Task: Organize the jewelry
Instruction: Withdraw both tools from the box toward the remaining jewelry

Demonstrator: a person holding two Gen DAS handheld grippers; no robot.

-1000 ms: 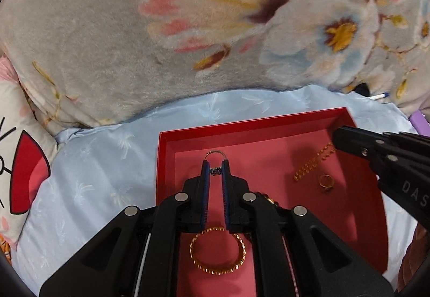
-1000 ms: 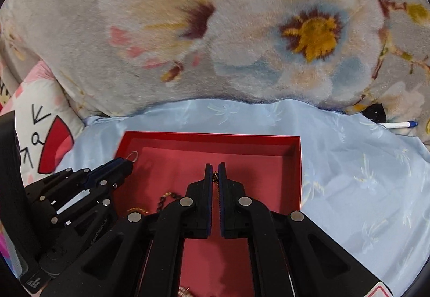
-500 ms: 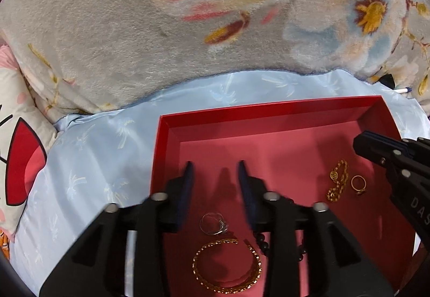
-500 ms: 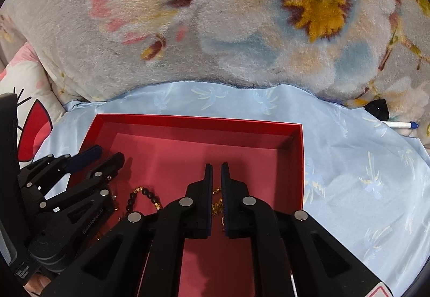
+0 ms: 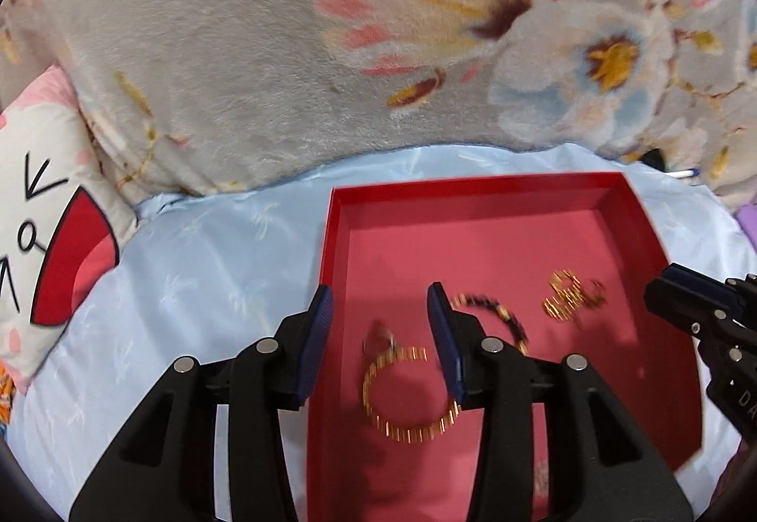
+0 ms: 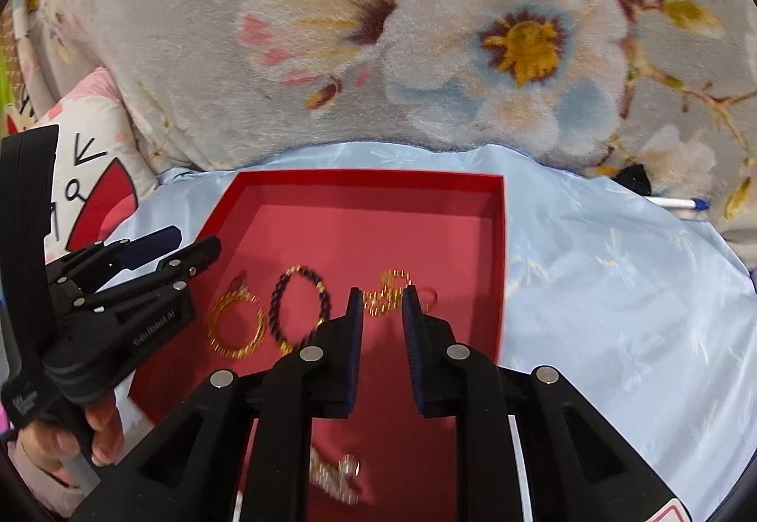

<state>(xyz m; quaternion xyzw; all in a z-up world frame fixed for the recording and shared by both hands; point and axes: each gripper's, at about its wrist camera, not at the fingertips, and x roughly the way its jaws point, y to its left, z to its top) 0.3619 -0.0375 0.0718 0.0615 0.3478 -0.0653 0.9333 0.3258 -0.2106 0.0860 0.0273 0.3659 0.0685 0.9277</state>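
Pale blue satin bedding (image 5: 198, 285) is serving as the work surface, with a grey floral plush blanket (image 5: 246, 49) rising behind it at 12 o'clock. On the satin a shallow red tray (image 5: 473, 188) is lying, its pink floor holding all the jewelry in view. A gold bangle (image 5: 407, 399) is resting near the tray's left wall, and a small silver ring (image 5: 378, 340) is lying just beside it at its 11 o'clock; blur is hiding whether the two touch. A dark beaded bracelet (image 6: 298, 309) is lying just to the right of the bangle. Toward 3 o'clock a gold chain (image 6: 385, 297) is lying bunched, with a small gold ring (image 5: 594, 292) beside it; both are smeared by motion. At the near edge of the right wrist view, a further pale, glittering piece (image 6: 333, 474) is showing, too blurred to name.

The left gripper (image 5: 381, 333) is hovering with its fingers spread wide, gripping nothing: the left finger is over the tray's left wall and the right finger between ring and beaded bracelet. The right gripper (image 6: 383, 323) is poised with its fingers moderately apart, framing the gold chain without closing on it.

At 9 o'clock a cartoon-print pillow (image 5: 42, 214) is lying on the bed. At 2 o'clock a white pen with a blue cap (image 6: 676, 204) is resting against the blanket.
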